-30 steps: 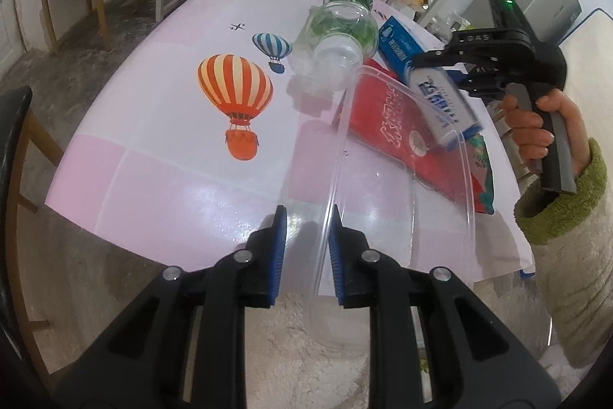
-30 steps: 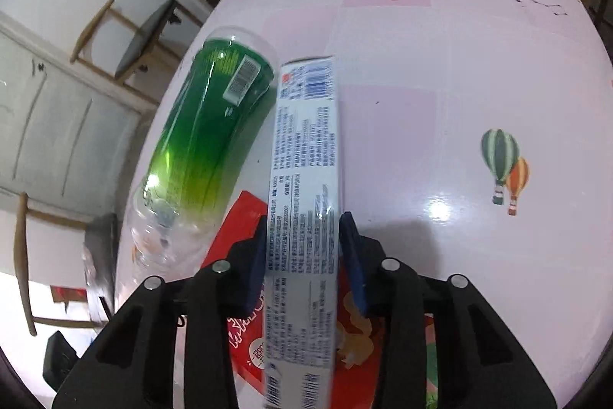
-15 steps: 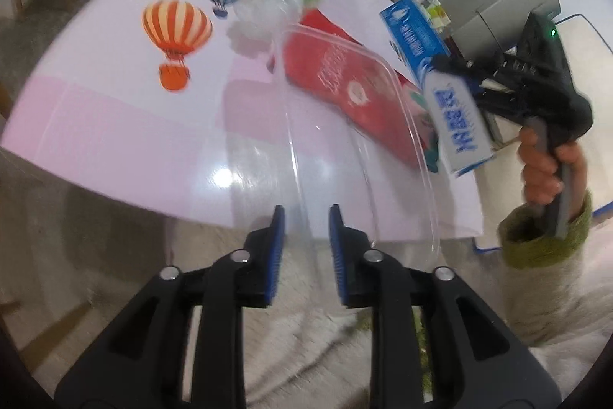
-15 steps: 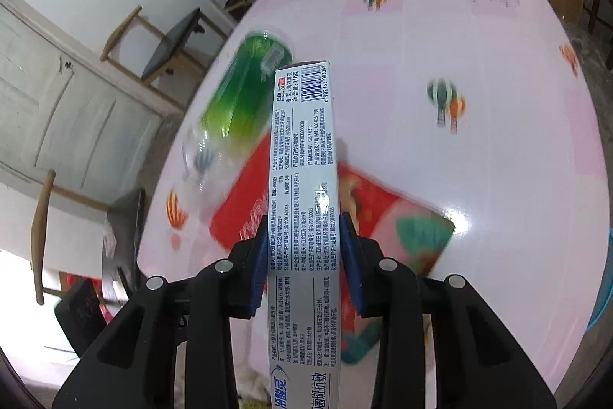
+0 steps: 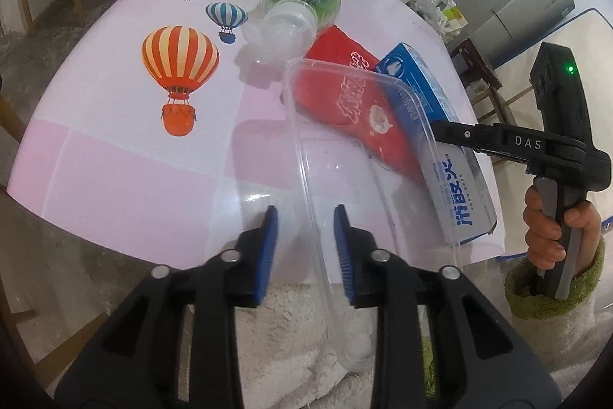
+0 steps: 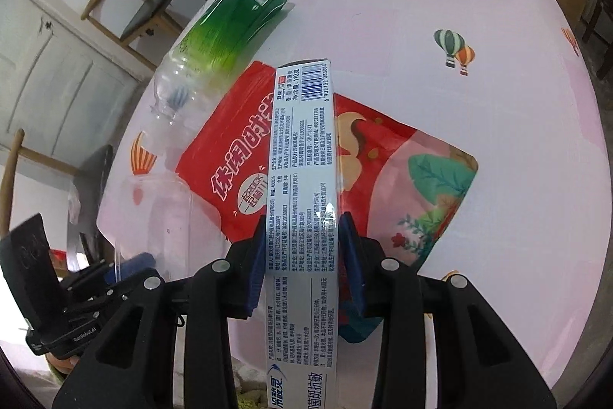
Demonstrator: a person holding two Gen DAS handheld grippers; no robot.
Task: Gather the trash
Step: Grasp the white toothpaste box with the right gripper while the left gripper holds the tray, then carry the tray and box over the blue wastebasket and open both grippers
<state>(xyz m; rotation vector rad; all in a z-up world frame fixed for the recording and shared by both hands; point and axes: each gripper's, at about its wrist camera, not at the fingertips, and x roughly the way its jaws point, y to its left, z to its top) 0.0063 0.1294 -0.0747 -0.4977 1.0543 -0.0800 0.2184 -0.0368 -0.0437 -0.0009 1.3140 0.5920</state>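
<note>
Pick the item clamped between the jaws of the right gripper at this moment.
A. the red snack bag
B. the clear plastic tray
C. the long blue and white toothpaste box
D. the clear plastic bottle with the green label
C: the right gripper has its blue pads pressed against both sides of the long blue and white toothpaste box, held above the red snack bag.

— Where do we stand with the left wrist view?
— We look along the left gripper [image 5: 305, 239] from the near edge of the pink table [image 5: 115, 156], facing across it, close and low, with the right gripper [image 5: 440, 127] entering from our right.
— And the right wrist view?
— We look from above, tilted down, along the right gripper [image 6: 302, 256]. Both views share the toothpaste box [image 6: 302, 187], red snack bag [image 5: 345, 102] and green bottle [image 6: 230, 30].
</note>
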